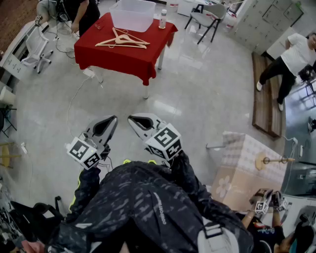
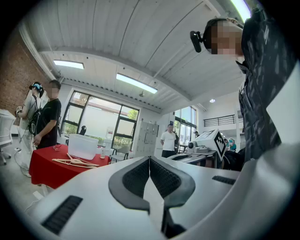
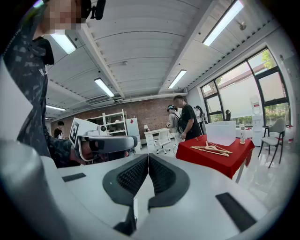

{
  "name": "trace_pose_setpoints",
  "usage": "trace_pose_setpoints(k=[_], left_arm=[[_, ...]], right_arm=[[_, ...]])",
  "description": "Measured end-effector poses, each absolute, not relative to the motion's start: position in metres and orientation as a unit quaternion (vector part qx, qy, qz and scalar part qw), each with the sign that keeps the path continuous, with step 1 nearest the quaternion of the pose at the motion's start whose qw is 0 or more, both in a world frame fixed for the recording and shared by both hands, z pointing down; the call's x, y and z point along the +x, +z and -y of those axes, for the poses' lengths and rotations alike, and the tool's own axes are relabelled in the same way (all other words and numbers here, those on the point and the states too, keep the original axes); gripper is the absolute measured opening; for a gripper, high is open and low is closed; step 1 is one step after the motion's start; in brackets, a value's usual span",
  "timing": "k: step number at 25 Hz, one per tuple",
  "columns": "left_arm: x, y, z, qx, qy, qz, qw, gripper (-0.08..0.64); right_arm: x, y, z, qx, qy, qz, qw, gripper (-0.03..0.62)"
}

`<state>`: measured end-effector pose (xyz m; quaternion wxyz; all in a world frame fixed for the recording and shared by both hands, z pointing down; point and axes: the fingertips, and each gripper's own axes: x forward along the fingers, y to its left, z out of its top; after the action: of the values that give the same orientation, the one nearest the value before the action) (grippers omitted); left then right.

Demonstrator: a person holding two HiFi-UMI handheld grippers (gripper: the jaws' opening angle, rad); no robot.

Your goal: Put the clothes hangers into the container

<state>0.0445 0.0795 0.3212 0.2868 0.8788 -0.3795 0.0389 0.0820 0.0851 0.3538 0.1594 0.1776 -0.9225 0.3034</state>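
Note:
Several wooden clothes hangers (image 1: 122,40) lie in a loose pile on a red-clothed table (image 1: 118,57) far ahead of me. A clear plastic container (image 1: 133,15) stands behind them on the same table. My left gripper (image 1: 113,119) and right gripper (image 1: 131,119) are held side by side over the floor, well short of the table. Both are shut with nothing between the jaws. The left gripper view shows the hangers (image 2: 75,162) and container (image 2: 83,146) at far left. In the right gripper view the hangers (image 3: 211,149) and container (image 3: 220,132) sit at right.
A small bottle (image 1: 163,19) stands beside the container. One person (image 1: 81,12) stands at the table's far left, another (image 1: 291,57) crouches at right. Office chairs (image 1: 37,47) (image 1: 207,17), a floor cable (image 1: 79,89), a wooden bench (image 1: 266,99) and a patterned box (image 1: 242,168) surround the floor.

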Motion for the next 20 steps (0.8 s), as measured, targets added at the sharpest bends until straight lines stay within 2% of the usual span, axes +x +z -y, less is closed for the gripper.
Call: trace_pose_setpoints(k=[20], left_arm=[[0.059,0.316,-0.096,0.868,0.041,0.399,0.293,0.012]], right_arm=[[0.109,0.347,-0.094,0.188,0.308,0.919,0.159,0.015]])
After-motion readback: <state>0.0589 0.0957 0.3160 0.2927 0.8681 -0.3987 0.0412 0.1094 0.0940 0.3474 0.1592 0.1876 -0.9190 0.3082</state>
